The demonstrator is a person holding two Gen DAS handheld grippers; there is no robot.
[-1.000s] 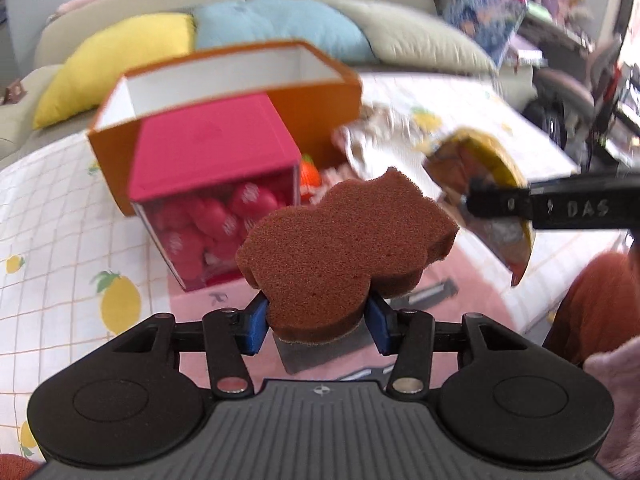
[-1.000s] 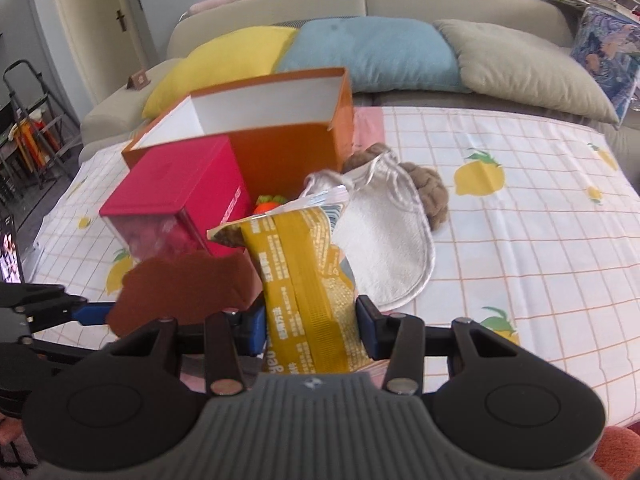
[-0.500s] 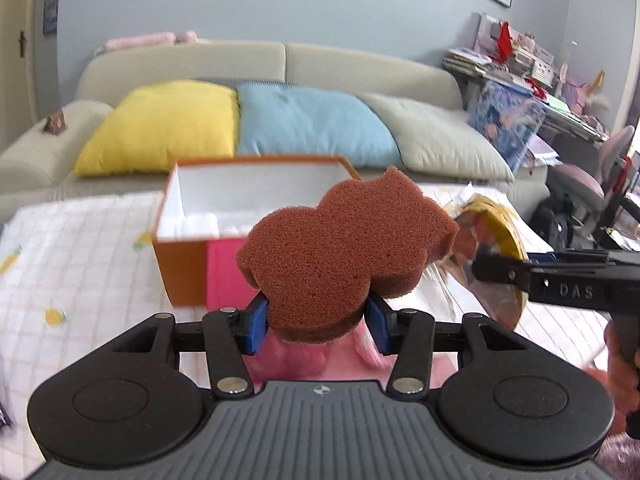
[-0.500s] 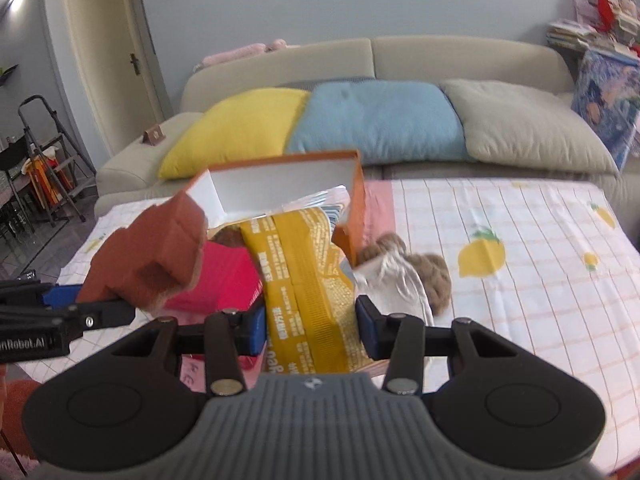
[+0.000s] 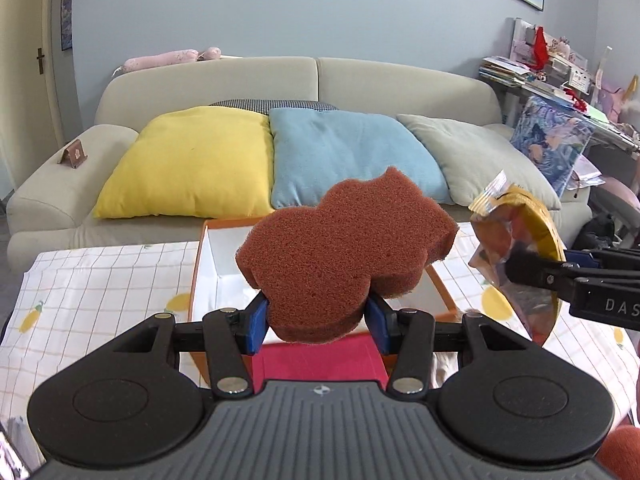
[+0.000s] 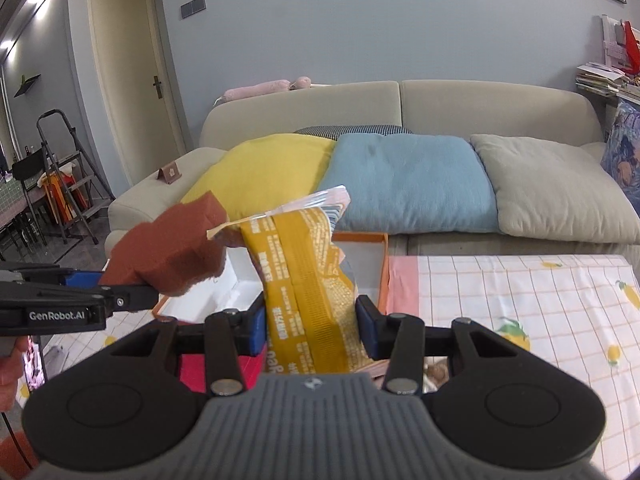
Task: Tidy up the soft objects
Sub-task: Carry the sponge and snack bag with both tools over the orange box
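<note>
My left gripper (image 5: 316,322) is shut on a brown scalloped sponge (image 5: 344,248), held in the air over the near end of the open orange box (image 5: 438,284). My right gripper (image 6: 311,328) is shut on a yellow snack bag (image 6: 308,288), lifted beside the sponge (image 6: 168,252). In the left wrist view the bag (image 5: 516,248) hangs at the right in the other gripper's fingers (image 5: 532,270). The box (image 6: 382,276) has a white inside that looks bare where it shows. Both held things hide much of it.
A pink box (image 5: 320,360) stands just in front of the orange one. The table wears a lemon-print checked cloth (image 6: 520,300). Behind it is a beige sofa (image 5: 400,80) with yellow (image 5: 192,164), blue (image 5: 348,152) and grey (image 5: 468,156) cushions. A brown plush thing (image 6: 436,372) peeks below my right fingers.
Both grippers have risen and tipped up with the sponge and the bag still held. The view now reaches the sofa and wall; the pink box has dropped beneath the fingers.
</note>
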